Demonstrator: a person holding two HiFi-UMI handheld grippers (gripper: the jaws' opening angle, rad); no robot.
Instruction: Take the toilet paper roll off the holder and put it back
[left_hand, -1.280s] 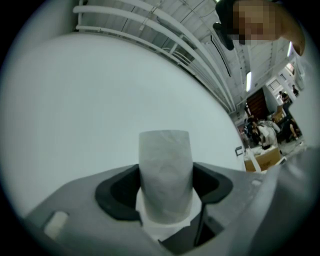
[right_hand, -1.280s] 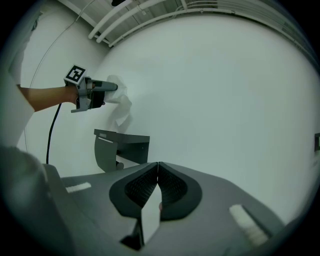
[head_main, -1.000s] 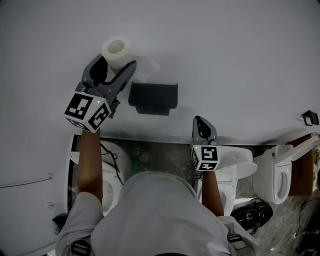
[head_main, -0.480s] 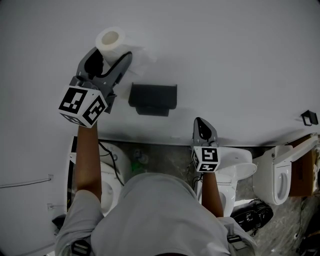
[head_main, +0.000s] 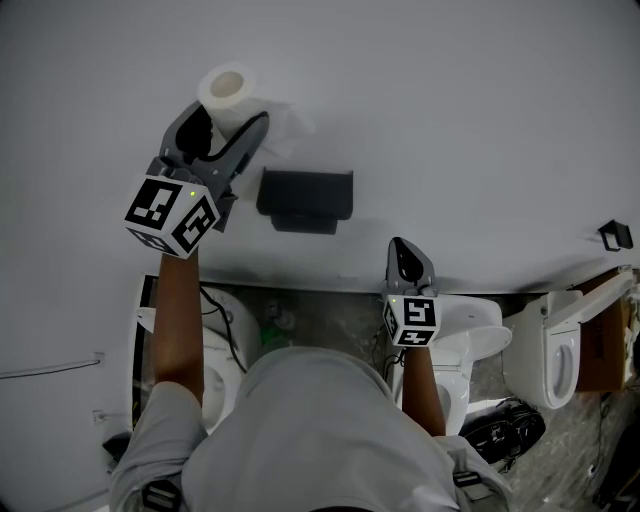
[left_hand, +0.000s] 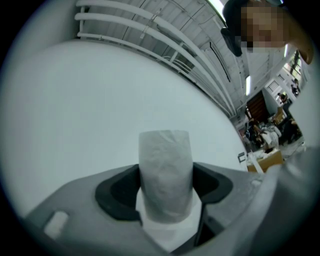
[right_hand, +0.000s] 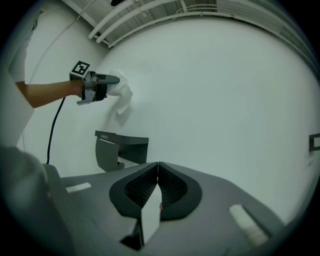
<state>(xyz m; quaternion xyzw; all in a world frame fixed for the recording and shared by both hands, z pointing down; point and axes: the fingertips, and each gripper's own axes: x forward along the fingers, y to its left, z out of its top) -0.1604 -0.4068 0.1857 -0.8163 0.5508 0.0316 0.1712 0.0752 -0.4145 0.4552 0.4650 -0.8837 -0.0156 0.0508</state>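
My left gripper (head_main: 225, 115) is shut on a white toilet paper roll (head_main: 231, 97), held up against the white wall, above and left of the dark wall-mounted holder (head_main: 304, 199). A loose sheet (head_main: 285, 125) hangs off the roll to the right. In the left gripper view the roll (left_hand: 165, 175) stands upright, squeezed between both jaws. My right gripper (head_main: 405, 249) hangs lower right of the holder, jaws shut and empty; its own view shows the tips (right_hand: 158, 165) touching, the holder (right_hand: 120, 149) to the left and the left gripper (right_hand: 112, 80) with the roll (right_hand: 119, 91) higher up.
Below the wall stand several white toilets, one under my left arm (head_main: 222, 350), one under the right gripper (head_main: 478, 335) and one at far right (head_main: 555, 355). Black cables (head_main: 505, 425) lie on the floor. A small dark fitting (head_main: 615, 235) sits on the wall at right.
The left gripper with the roll rose and drifted left, then settled slightly back down and right. The right gripper stayed put.
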